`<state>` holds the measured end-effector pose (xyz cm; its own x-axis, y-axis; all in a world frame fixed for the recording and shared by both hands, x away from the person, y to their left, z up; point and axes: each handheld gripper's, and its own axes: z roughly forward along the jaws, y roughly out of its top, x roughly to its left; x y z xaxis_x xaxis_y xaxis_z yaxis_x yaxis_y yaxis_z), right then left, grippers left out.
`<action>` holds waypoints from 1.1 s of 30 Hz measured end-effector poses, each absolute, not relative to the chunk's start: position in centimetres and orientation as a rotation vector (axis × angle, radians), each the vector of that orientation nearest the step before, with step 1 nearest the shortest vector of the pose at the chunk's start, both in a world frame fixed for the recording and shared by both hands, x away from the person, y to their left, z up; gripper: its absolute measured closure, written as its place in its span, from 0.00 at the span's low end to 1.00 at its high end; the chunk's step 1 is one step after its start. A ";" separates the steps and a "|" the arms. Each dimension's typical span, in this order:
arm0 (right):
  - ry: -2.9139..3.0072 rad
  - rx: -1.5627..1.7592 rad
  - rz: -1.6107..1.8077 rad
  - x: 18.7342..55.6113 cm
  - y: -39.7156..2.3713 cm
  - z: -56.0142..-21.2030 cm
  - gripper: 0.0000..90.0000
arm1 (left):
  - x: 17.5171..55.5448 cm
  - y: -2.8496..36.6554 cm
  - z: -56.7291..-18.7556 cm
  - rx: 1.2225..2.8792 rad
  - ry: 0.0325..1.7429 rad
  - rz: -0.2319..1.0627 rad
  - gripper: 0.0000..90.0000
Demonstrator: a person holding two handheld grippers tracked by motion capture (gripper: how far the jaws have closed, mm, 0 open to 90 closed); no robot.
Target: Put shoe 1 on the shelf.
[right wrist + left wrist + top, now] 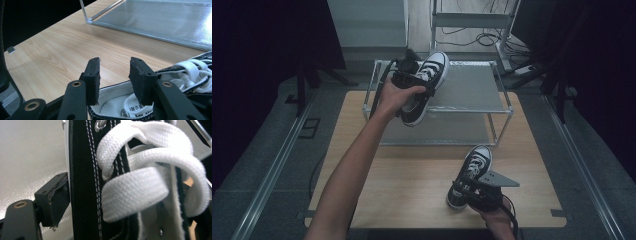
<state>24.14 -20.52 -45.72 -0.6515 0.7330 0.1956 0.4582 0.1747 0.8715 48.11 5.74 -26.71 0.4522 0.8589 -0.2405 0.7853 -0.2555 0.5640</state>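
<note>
A black-and-white lace-up sneaker (434, 67) hangs above the top shelf of a metal rack (472, 87), with my left gripper (418, 82) shut on its side. In the left gripper view one pad (53, 197) presses the black canvas (85, 182) beside the white laces (140, 185); the other jaw is hidden inside the shoe. A second sneaker (474, 162) stands on the wooden table (412, 175) at the front right. My right gripper (464, 192) is at its heel. Its jaws (114, 77) stand open just above the heel opening (117, 105), gripping nothing.
The rack (162, 22) has a grey top shelf and a lower shelf (447, 132) at table level, across the table's far half. Bare wood (57, 55) lies to the left of the second sneaker. Dark floor, rails and cables surround the table.
</note>
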 end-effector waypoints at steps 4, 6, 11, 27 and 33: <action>2.185 1.140 1.472 24.1 -20.5 -45.6 0.67 | 49.1 5.2 -26.6 2.070 1.414 0.163 0.18; 2.182 1.141 1.474 24.1 -20.5 -45.6 0.67 | 49.3 5.1 -26.6 2.064 1.423 0.166 0.18; 2.178 1.144 1.481 24.1 -20.7 -45.5 0.67 | 50.7 4.3 -26.5 2.070 1.481 0.177 0.18; 2.177 1.151 1.489 24.2 -20.9 -45.5 0.67 | 54.6 2.9 -26.2 1.996 1.642 0.174 0.18; 2.176 1.148 1.501 24.1 -21.0 -45.3 0.67 | 56.0 2.4 -26.9 1.974 1.719 0.181 0.18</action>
